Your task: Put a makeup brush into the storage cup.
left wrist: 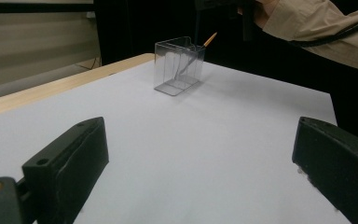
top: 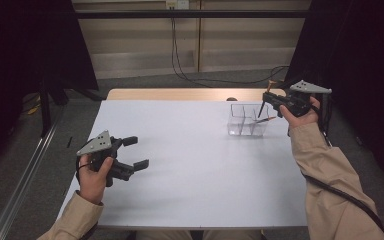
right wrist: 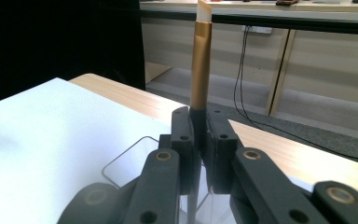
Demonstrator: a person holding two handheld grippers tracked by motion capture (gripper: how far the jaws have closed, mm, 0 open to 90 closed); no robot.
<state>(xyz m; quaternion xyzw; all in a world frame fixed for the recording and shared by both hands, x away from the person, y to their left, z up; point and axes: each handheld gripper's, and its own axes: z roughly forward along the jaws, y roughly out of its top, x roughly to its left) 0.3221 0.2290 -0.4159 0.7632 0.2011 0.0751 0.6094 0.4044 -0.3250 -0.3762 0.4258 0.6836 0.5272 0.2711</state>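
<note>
A gold-barrelled pen (right wrist: 200, 65) was held upright in the right gripper's (top: 269, 101) closed jaws above the clear divided organizer (top: 246, 120) at two o'clock on the surface, lowering judged next, while the left gripper's (top: 136, 152) jaws were spread wide.

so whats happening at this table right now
A person holds a gripper in each hand at a white table. The right gripper is shut on a pen with a gold end, held upright above a clear divided box near the table's far right. Another pen already leans inside that box. The left gripper hangs open over the near left of the table, holding nothing.
</note>
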